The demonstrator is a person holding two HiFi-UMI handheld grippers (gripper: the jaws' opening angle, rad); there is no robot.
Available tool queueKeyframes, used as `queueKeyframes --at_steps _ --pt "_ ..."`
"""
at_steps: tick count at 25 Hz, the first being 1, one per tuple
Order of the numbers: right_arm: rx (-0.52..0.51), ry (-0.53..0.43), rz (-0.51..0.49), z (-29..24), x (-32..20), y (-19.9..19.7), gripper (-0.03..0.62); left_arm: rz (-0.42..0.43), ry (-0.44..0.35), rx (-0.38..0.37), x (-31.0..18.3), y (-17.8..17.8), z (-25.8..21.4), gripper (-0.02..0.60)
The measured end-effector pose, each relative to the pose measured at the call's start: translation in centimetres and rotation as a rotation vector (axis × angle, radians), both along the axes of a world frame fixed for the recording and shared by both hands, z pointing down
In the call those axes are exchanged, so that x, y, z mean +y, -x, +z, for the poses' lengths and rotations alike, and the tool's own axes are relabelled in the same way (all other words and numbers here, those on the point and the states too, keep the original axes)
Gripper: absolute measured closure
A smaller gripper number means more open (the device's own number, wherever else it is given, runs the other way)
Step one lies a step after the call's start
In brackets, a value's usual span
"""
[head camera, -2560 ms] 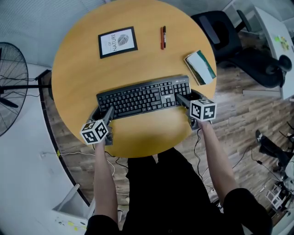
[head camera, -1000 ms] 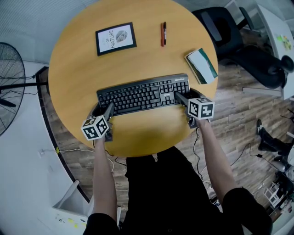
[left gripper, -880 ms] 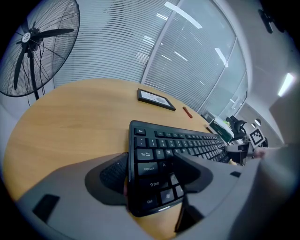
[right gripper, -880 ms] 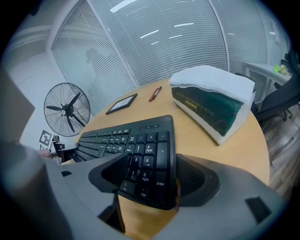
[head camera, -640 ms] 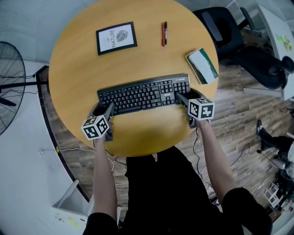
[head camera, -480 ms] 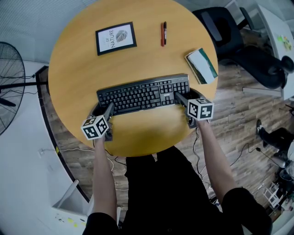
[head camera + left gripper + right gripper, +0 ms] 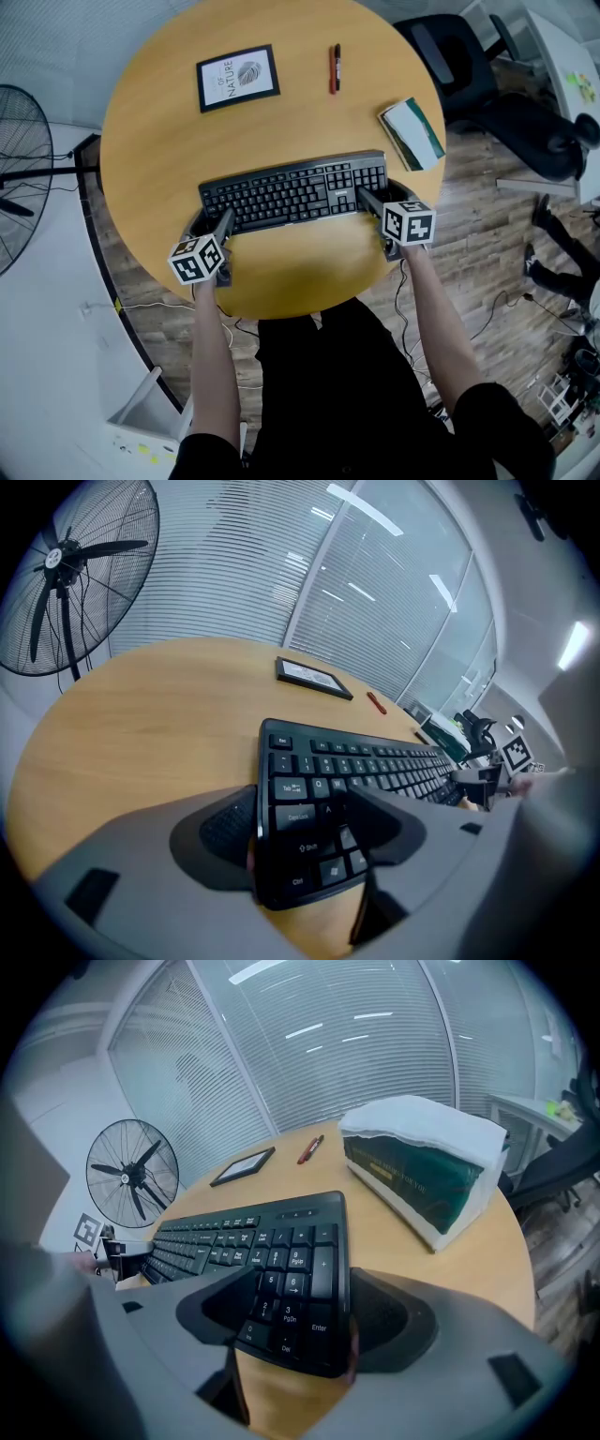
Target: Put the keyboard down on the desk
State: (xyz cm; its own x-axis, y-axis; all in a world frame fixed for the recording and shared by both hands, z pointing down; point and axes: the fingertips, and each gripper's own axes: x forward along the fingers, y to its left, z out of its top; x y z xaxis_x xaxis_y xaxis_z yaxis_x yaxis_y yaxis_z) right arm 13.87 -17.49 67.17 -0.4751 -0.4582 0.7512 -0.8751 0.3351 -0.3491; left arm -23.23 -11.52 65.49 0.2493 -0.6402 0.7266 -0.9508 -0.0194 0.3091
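Head view, black keyboard (image 7: pixel 293 192), round wooden desk (image 7: pixel 281 122)

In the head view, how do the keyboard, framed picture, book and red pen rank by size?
Largest to smallest:
1. keyboard
2. framed picture
3. book, only somewhat smaller than the picture
4. red pen
All are at about the table height, so nearness hardly matters.

Both arms reach forward; left gripper (image 7: pixel 210 228) and right gripper (image 7: pixel 384 199) apparently clamp the keyboard (image 7: pixel 292 194) ends
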Motion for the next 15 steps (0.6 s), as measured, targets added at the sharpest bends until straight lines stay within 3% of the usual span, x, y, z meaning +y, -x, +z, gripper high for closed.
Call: queueKeyframes --at_steps 9,15 --pt "0.042 0.008 -0.002 -0.31 0.05 0.01 0.269 -0.041 0.023 -0.093 0.30 0.15 -0.34 0.296" --pt "0.048 -0.004 -0.005 -0.83 0.24 -0.32 0.291 -0.089 0.027 -0.114 0.54 0.44 -0.74 0.298"
